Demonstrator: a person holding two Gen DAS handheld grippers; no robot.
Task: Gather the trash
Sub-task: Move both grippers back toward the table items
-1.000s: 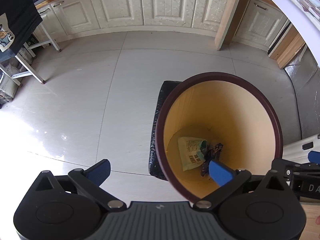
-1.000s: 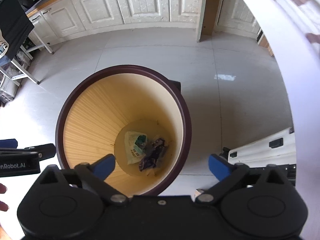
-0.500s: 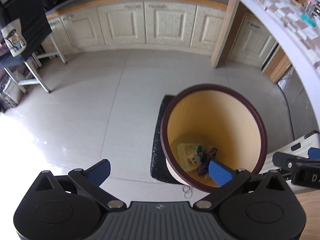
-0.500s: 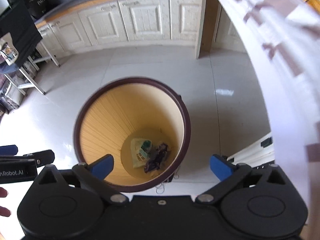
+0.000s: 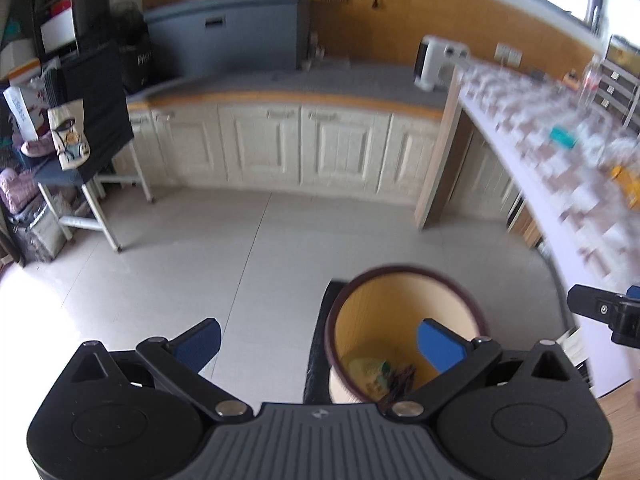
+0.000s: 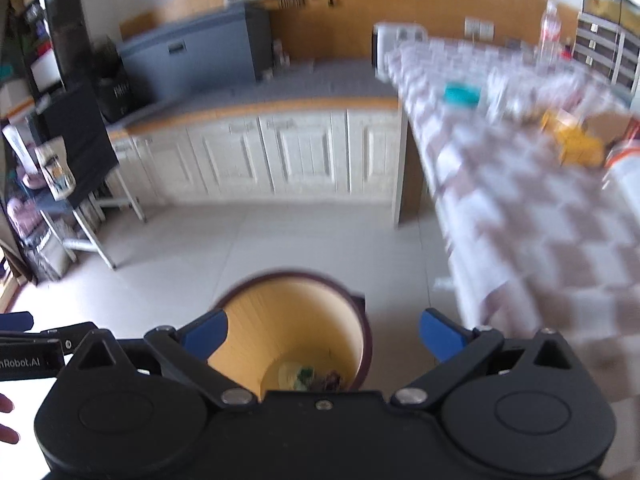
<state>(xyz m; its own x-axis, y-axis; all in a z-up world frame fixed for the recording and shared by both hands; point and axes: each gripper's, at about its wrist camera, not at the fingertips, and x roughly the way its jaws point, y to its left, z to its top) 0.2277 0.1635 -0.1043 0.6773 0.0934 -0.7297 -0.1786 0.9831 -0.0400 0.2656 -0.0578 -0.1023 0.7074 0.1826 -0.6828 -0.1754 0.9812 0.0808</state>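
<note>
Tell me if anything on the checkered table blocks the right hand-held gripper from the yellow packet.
Nothing visible does. The right hand-held gripper is open and empty above the bin. The checkered table between it and the yellow packet looks bare, though the view is blurred.

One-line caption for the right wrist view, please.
Open, empty right gripper above a maroon-rimmed bin holding wrappers, beside a checkered-cloth table.

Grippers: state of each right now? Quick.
Left gripper: open, holding nothing, above the trash bin.
Right gripper: open, holding nothing, also above the bin.
</note>
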